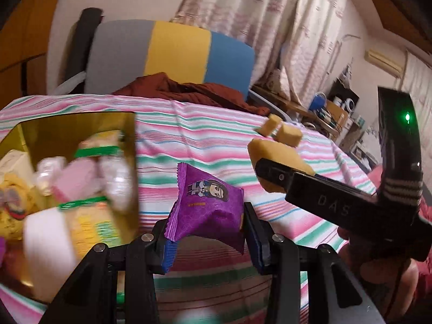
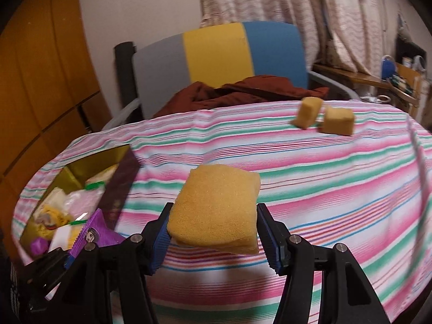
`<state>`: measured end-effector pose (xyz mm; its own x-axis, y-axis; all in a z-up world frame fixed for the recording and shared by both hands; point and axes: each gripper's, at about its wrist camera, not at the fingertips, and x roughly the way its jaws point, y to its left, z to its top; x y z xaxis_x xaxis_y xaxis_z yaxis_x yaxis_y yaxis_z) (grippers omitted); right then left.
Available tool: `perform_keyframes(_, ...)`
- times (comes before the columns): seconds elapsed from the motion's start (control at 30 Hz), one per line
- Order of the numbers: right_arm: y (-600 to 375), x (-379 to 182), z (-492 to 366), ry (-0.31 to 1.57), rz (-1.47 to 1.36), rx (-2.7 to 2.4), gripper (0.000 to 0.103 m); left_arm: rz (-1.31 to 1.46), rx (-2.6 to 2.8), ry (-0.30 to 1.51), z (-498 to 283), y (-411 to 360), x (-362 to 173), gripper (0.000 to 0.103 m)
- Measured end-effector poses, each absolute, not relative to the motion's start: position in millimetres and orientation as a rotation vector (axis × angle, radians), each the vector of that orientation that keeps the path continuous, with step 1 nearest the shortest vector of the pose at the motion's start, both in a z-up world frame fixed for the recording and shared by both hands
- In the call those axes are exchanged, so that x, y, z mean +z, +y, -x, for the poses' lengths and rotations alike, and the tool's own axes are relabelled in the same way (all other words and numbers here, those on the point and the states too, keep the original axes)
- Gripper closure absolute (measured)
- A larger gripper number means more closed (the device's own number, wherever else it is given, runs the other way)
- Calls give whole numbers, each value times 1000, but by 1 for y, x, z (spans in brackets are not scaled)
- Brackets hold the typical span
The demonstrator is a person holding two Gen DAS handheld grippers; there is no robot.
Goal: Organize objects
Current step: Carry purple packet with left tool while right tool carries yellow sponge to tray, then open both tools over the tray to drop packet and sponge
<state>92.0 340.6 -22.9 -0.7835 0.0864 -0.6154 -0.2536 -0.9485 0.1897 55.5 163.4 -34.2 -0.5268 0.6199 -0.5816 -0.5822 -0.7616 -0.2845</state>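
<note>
Black fingers of the left gripper are pinching a purple snack packet from both sides, holding it just above the striped tablecloth on the table. Left of it a gold box is sitting open, holding wrapped snacks, pink and white packets and something yellow, all blurred. Right gripper fingers are clamping a flat yellow sponge, squeezing its sides and keeping it lifted clear of the cloth. In the left wrist view this same sponge is showing at the tip of the right gripper, right of the purple packet. Two small yellow sponge cubes are lying near the far right edge of the table, just beside each other, well apart from the box. Behind the table a grey, yellow and blue chair back is standing, with a dark red cloth bunched on its seat.
</note>
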Motion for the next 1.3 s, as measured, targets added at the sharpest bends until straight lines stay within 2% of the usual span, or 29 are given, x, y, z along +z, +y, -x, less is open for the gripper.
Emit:
perform_keyframes(0.6, 205, 2, 8, 266, 1153, 3059, 43, 1008, 2526, -238, 68, 23, -2, 59)
perform_keyframes(0.93, 165, -19, 78, 239, 1343, 3034, 41, 1229, 2508, -309, 138, -18, -27, 59)
perform_keyframes(1.0, 165, -26, 89, 278, 1366, 3005, 36, 1253, 2501, -330, 145, -22, -32, 60)
perform_keyframes(1.07, 172, -31, 92, 361, 1376, 2971, 21, 1265, 2490, -335, 147, -23, -35, 58)
perform_keyframes(1.13, 181, -29, 86, 428, 1334, 2969, 17, 1268, 2499, -325, 147, -24, -36, 49)
perform_keyframes(1.17, 183, -27, 84, 436, 1321, 2970, 16, 1271, 2509, -320, 148, -24, -37, 46)
perform_keyframes(1.3, 191, -19, 67, 447, 1267, 2983, 16, 1263, 2541, -362, 142, -26, -34, 45)
